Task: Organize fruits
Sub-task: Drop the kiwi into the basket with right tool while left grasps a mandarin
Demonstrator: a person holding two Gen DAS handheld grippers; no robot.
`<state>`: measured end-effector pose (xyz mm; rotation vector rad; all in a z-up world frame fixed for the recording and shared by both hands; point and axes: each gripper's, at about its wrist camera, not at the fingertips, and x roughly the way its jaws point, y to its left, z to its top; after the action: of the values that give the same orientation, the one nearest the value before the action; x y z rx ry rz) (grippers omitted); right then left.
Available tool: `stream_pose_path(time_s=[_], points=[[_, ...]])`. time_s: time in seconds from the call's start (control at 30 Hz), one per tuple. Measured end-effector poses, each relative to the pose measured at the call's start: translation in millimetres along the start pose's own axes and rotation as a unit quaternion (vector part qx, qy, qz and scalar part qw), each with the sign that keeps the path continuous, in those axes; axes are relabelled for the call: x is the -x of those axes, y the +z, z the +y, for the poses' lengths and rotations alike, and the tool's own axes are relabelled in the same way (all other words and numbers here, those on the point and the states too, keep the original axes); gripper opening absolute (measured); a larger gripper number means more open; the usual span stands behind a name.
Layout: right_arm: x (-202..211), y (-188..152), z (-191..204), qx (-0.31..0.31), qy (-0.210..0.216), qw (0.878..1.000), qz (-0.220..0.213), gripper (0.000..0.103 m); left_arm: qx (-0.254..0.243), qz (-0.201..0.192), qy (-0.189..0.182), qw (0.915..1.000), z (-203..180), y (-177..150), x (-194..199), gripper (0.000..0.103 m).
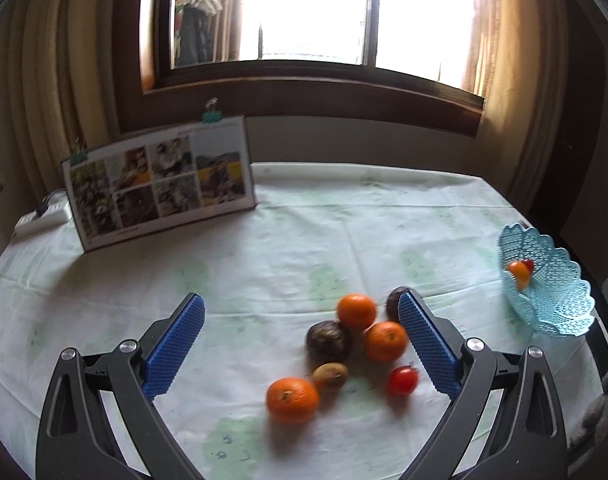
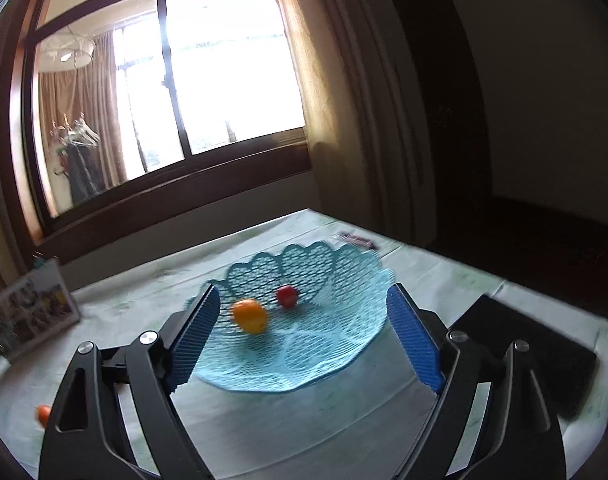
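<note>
Pale cloth-covered tabletop point(image 1: 264, 248) under a bright window, photo board point(image 1: 160, 184) propped at the far left.

Left gripper point(image 1: 302, 320) over the loose fruit, jaws wide apart, nothing between the pads. Nearest to it: big orange point(image 1: 292, 399), low and slightly left of centre line. Just beyond, touching or nearly touching: small brownish fruit point(image 1: 330, 376). Right of that, apart: tomato point(image 1: 401, 381), close to the right pad. Further on: dark fruit point(image 1: 328, 341), then two oranges point(image 1: 385, 341) and point(image 1: 356, 311) in a tight cluster. Second dark fruit point(image 1: 395, 300) half hidden behind the right fingertip. Whole pile inside the open jaw span, ahead and below, skewed right. Round fruit, no long axis to line up with.

Basket point(image 1: 559, 312) at the far right edge of the left view, well apart from the pile.

Right gripper point(image 2: 300, 312) facing the basket point(image 2: 343, 344) straight on, jaws spread, empty. Inside the basket: yellow-orange fruit point(image 2: 250, 315) nearer, red fruit point(image 2: 286, 296) behind it.

Judgement: left hand nearer the pile, right hand nearer the basket; likely pick falls to the left gripper, then a carry rightward. Tight cluster risks nudging neighbours on closing.
</note>
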<state>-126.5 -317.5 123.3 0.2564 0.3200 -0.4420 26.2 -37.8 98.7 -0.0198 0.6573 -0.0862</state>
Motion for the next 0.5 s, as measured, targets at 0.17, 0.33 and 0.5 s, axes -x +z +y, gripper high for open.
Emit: stream_pose_path(time_s=[0.17,0.33,0.5], points=[[5,-10,26,0.02,0.043,0.999,0.021,0.087,0.003,0.02,0.003,0.9998,8,-13,-8,0.097],[3,-25,47,0.05,0.065,0.996,0.048,0.087,-0.004,0.048,0.001,0.9988,10,-29,-22,0.097],[-2,-30,55,0.062,0.087,0.992,0.073,0.087,-0.012,0.071,-0.01,0.9973,9,-42,-33,0.094]])
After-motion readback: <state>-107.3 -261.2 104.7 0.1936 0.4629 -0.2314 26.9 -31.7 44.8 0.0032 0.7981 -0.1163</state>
